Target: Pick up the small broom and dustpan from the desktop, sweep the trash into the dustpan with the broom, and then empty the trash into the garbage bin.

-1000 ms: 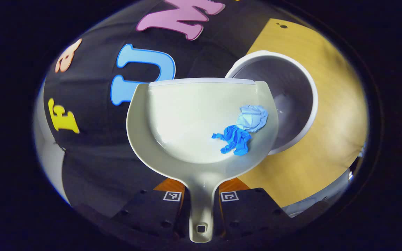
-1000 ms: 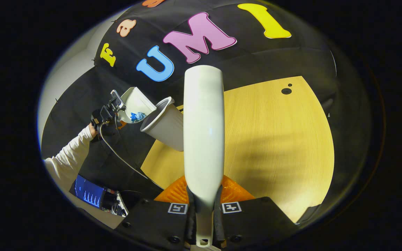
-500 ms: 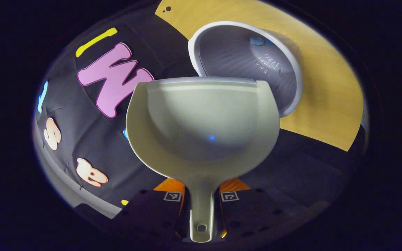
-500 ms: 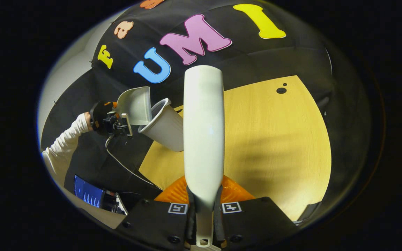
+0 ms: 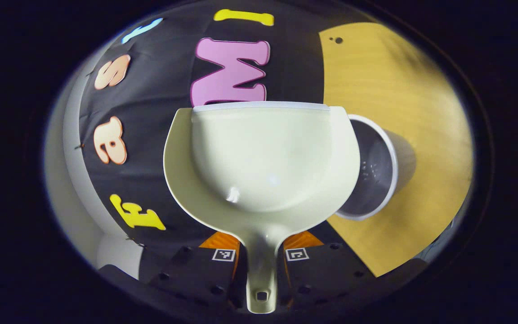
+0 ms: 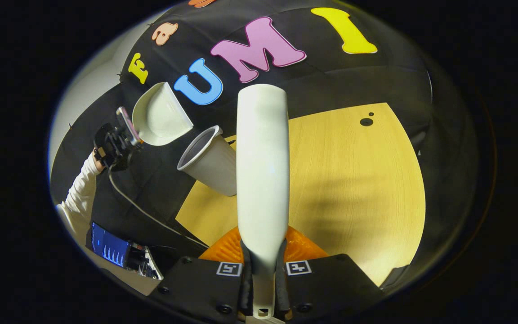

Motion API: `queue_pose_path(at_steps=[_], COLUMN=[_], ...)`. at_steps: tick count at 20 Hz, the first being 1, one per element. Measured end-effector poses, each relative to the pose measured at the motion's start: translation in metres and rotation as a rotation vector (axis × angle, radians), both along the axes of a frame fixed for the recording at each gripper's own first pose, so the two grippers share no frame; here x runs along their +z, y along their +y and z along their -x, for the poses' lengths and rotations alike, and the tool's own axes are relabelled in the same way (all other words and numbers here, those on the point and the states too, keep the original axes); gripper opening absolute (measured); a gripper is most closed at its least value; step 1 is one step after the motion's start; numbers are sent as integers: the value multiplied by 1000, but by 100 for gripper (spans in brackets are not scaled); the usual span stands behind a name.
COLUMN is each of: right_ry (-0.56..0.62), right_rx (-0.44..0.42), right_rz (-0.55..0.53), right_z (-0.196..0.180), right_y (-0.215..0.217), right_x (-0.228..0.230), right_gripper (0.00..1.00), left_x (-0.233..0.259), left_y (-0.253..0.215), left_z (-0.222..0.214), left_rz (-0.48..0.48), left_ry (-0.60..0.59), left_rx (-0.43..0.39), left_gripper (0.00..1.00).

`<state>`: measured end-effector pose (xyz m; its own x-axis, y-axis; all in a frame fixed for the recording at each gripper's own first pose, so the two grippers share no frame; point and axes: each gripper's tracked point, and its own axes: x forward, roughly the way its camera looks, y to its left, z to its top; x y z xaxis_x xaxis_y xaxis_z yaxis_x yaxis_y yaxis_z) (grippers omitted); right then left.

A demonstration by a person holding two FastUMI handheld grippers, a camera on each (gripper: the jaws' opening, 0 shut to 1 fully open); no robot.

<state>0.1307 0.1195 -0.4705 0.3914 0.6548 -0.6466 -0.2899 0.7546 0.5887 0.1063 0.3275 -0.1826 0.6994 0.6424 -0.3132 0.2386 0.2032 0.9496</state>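
My left gripper [image 5: 260,252] is shut on the handle of the pale dustpan [image 5: 261,157], whose scoop is bare inside. Behind the dustpan's right edge, the grey garbage bin [image 5: 376,175] stands on the wooden desktop [image 5: 403,90] with its mouth toward me. In the right gripper view, my right gripper [image 6: 262,265] is shut on the small broom's handle, and the white broom [image 6: 262,171] points straight ahead above the desktop [image 6: 353,180]. Farther off to the left, the dustpan [image 6: 160,117] hangs up and left of the bin [image 6: 209,162], apart from it, held by the left gripper [image 6: 126,130].
A person's white sleeve [image 6: 77,198] reaches up to the left gripper, and a cable trails down from it. A device with a lit blue screen [image 6: 110,249] sits low at the left. The bin stands near the desktop's left edge; wide bare wood lies to its right.
The dustpan tipped over the bin, and the blue trash left it and showed inside the bin. The empty dustpan then swung back up and left of the bin. The broom barely moved.
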Motion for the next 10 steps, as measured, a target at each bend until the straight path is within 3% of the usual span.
queue_pose_path(at_steps=[5,10], right_ry=[-87,-145], right_rx=[11,-14], right_rz=[17,84], right_z=[-29,-50], right_y=[20,25], right_x=[27,29], right_gripper=[21,21], left_x=[-33,-87], left_y=[-55,-140], left_z=[-19,-10], left_rz=[475,968], left_ry=[-145,-149], left_rx=[52,171], left_gripper=[22,24])
